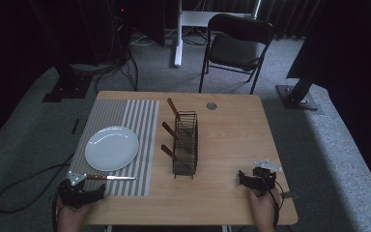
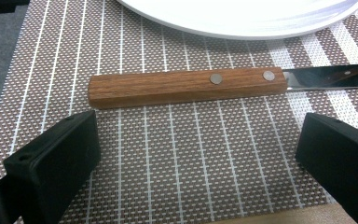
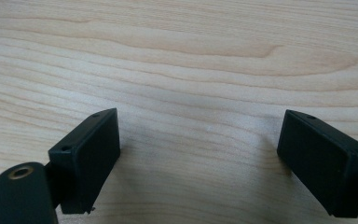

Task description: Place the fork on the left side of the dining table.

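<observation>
The knife [image 2: 186, 86] lies on the striped mat [image 2: 168, 163] near the bench's front-left corner, just ahead of the spread left claw [image 2: 198, 163], its long axis crosswise to the jaws. The right claw [image 3: 200, 163], also spread, is well apart.

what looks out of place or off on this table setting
Nothing is spilled or damaged. The wooden-handled knife lies flat on the striped woven placemat, crosswise below the round white plate rather than beside it. Three more wooden-handled utensils lean in the black wire caddy. Both tongs are open and hold nothing.
</observation>
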